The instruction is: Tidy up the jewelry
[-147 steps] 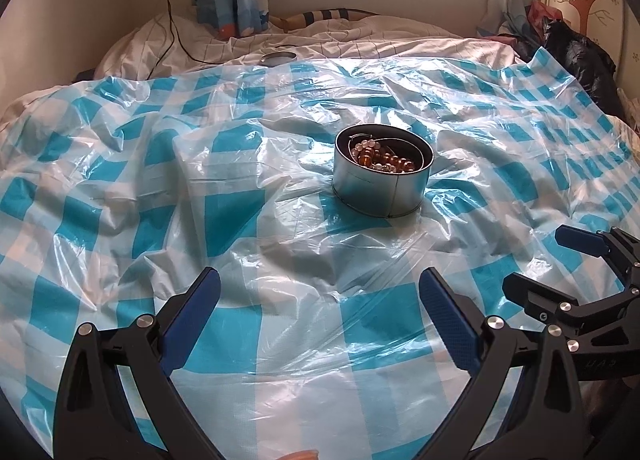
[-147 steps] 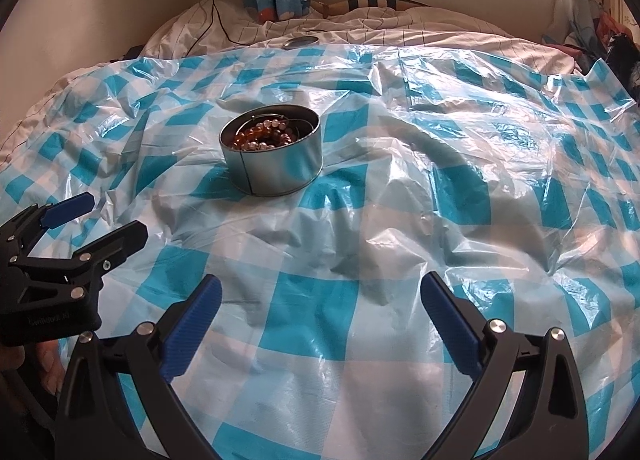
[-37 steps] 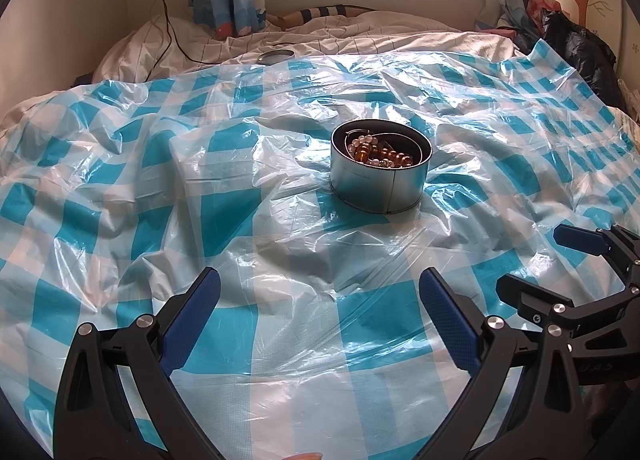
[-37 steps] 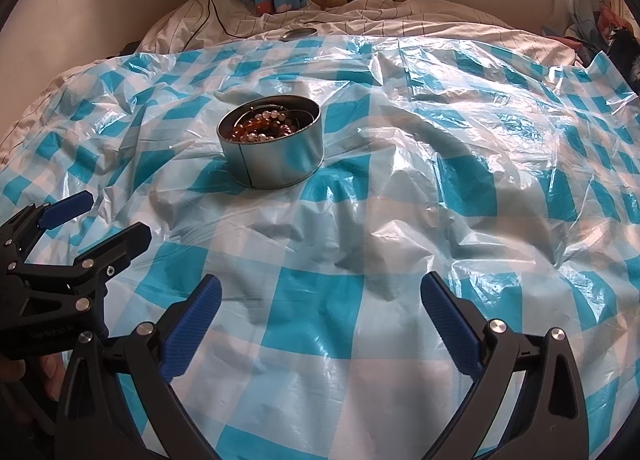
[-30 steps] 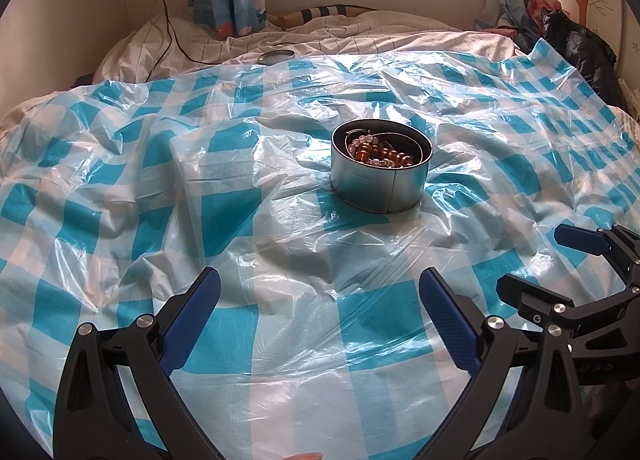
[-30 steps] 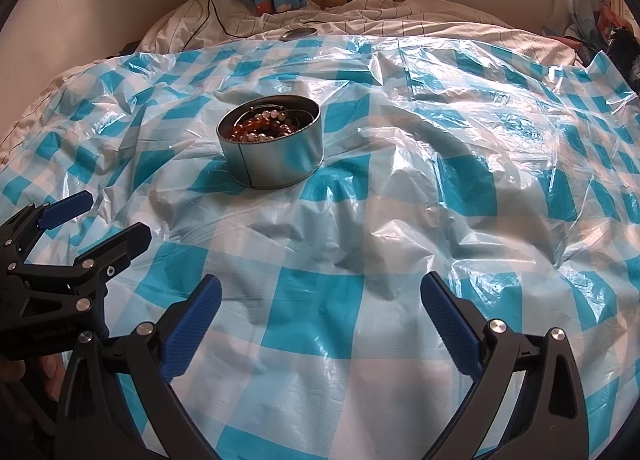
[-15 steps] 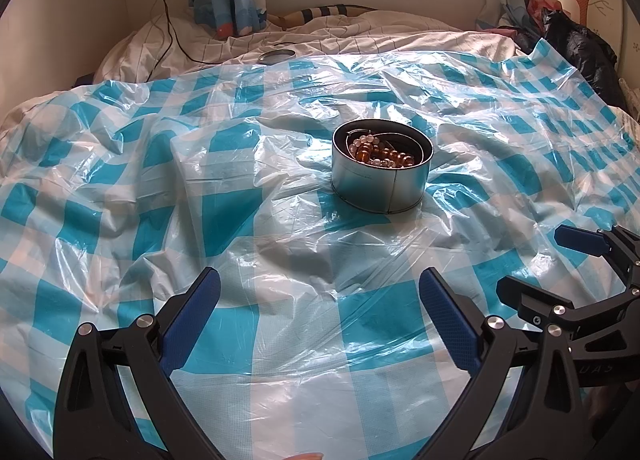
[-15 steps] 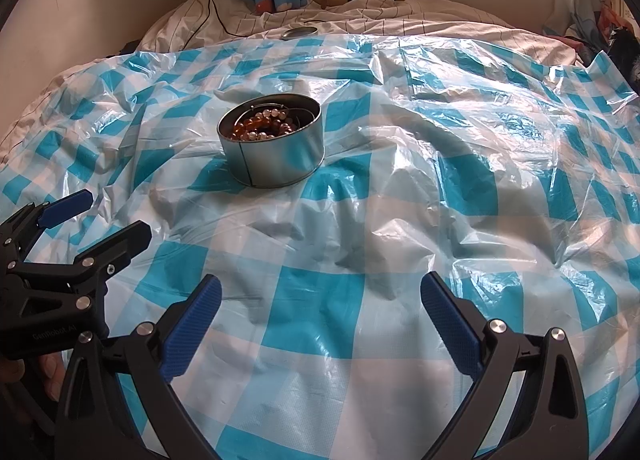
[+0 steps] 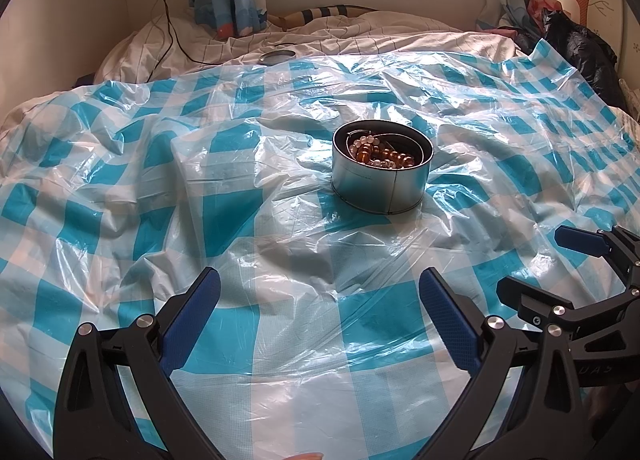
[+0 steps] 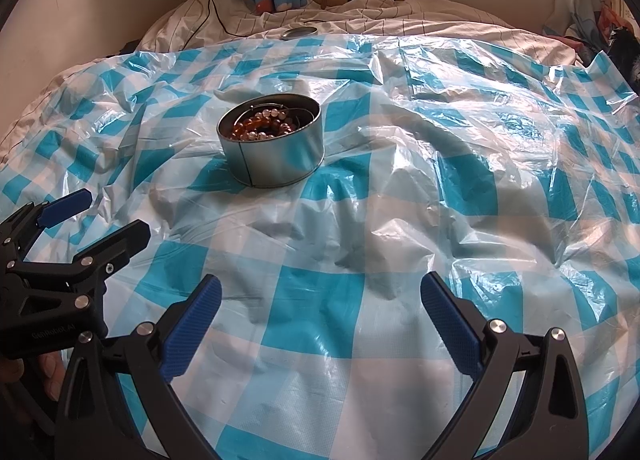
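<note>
The sheet (image 9: pixel 248 344) is thin glossy plastic, crinkled and half see-through, printed in blue and white checks. The tin (image 9: pixel 380 184) is smooth bare metal with a dull shine and a seam down its wall. The beads (image 9: pixel 380 154) in it look glassy, amber and pale, and catch the light. The bedding (image 9: pixel 360 34) behind is soft matt cloth with thin stripes. The lid (image 9: pixel 277 56) on it is shiny metal. Both grippers, left (image 9: pixel 319 287) and right (image 10: pixel 321 292), are matt black plastic with textured blue pads (image 9: pixel 188 318) and bright metal screws.
</note>
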### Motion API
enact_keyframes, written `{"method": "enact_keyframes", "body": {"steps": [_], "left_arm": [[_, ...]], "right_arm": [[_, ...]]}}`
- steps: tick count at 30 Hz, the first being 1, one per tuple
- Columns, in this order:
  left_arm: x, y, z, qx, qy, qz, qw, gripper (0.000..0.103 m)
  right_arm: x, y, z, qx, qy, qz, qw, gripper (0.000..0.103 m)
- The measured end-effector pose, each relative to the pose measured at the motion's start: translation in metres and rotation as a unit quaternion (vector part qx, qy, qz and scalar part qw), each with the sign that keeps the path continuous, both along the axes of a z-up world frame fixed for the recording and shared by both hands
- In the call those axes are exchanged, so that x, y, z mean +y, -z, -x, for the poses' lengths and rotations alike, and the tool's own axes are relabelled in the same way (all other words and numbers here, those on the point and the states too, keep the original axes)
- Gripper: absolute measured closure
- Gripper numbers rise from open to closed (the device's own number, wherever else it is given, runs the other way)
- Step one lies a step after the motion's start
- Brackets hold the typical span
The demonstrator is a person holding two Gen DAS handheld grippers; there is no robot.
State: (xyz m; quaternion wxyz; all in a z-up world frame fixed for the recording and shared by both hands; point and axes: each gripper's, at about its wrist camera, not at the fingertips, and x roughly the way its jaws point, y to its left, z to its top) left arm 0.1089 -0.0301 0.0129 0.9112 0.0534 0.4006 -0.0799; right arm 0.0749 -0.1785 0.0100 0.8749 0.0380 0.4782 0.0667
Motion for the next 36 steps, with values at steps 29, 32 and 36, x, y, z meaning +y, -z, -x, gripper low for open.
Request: {"method": "enact_keyframes", "body": {"steps": [29, 32, 36], "left_arm": [[0.004, 0.001, -0.002, 0.004, 0.000, 0.009, 1.0000, 0.007], [0.004, 0.002, -0.003, 0.011, -0.001, 0.014, 0.9998, 0.007], [0.012, 0.000, -0.001, 0.013, -0.004, 0.046, 0.9989, 0.007]], "right_arm": [[0.000, 0.000, 0.000, 0.000, 0.000, 0.000, 1.000, 0.007], [0.000, 0.000, 0.000, 0.000, 0.000, -0.001, 1.000, 0.007], [-0.001, 0.000, 0.000, 0.000, 0.000, -0.001, 1.000, 0.007]]}}
